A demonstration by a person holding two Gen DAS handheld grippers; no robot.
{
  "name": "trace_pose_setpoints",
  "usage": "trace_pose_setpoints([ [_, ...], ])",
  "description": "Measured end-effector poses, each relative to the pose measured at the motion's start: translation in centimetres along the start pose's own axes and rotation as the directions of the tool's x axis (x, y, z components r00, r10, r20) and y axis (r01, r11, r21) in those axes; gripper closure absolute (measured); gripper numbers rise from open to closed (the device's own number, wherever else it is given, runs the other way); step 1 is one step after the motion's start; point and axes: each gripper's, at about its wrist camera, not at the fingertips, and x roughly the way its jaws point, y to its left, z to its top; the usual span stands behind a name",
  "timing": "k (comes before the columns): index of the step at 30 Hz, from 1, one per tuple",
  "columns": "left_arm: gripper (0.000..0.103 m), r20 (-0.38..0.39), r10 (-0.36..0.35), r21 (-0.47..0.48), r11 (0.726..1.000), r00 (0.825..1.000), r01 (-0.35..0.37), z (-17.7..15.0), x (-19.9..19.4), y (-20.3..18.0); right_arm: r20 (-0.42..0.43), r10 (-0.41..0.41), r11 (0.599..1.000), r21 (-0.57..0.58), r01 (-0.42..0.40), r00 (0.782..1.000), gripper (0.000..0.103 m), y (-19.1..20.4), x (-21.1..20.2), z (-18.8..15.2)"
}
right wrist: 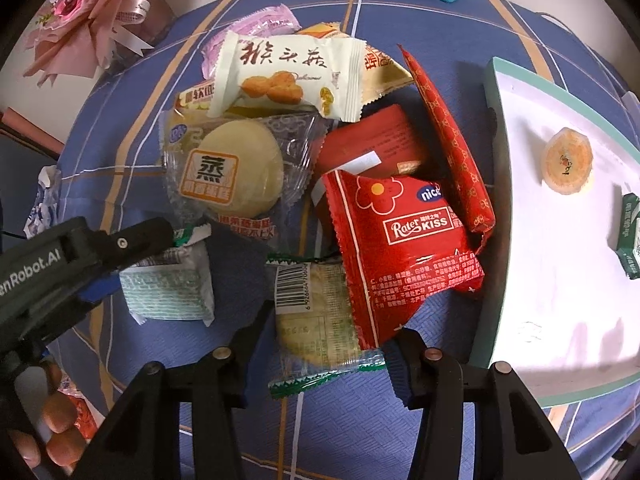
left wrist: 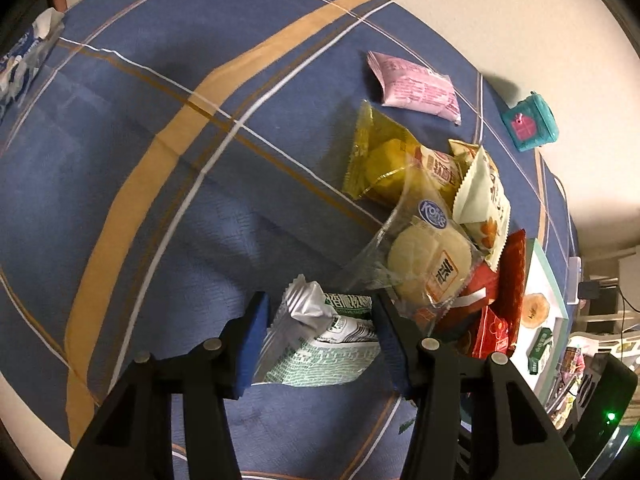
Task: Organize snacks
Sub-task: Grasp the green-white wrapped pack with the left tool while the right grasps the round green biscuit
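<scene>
A pile of snack packets lies on a blue plaid cloth (left wrist: 120, 160). My left gripper (left wrist: 320, 332) is open, its jaws on either side of a green-and-silver packet (left wrist: 320, 344), which also shows in the right wrist view (right wrist: 168, 288). My right gripper (right wrist: 328, 344) is open around a clear green-edged cracker packet (right wrist: 316, 320). Close by are a red Rater Kiss packet (right wrist: 404, 236), a pale bun packet (right wrist: 236, 172) and a white cookie packet (right wrist: 288, 76).
A white tray with a teal rim (right wrist: 540, 300) at the right holds a round orange candy (right wrist: 566, 166) and a green packet (right wrist: 630, 236). A pink packet (left wrist: 416, 86), a yellow packet (left wrist: 380, 164) and a teal toy house (left wrist: 530, 124) lie farther back. A pink bouquet (right wrist: 92, 4) stands at the back left.
</scene>
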Motion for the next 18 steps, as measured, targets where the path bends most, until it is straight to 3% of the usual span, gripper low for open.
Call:
trace_pose_setpoints([
  [5,0.039,0.011,0.014,0.008,1.000,1.000,-0.014,0.0,-0.4,-0.4,-0.001,-0.001,1.000,-0.007,0.001,1.000,0.050,0.3,-0.4,-0.4],
  [14,0.039,-0.028,0.101,0.115,0.989,0.994,-0.097,-0.7,1.0,-2.2,-0.015,-0.011,1.000,-0.008,0.011,1.000,0.050,0.2,0.8,-0.3],
  [18,0.038,-0.039,0.107,0.136,0.986,0.994,-0.101,-1.1,1.2,-2.7,-0.024,-0.015,1.000,-0.013,0.015,1.000,0.050,0.1,1.7,-0.5],
])
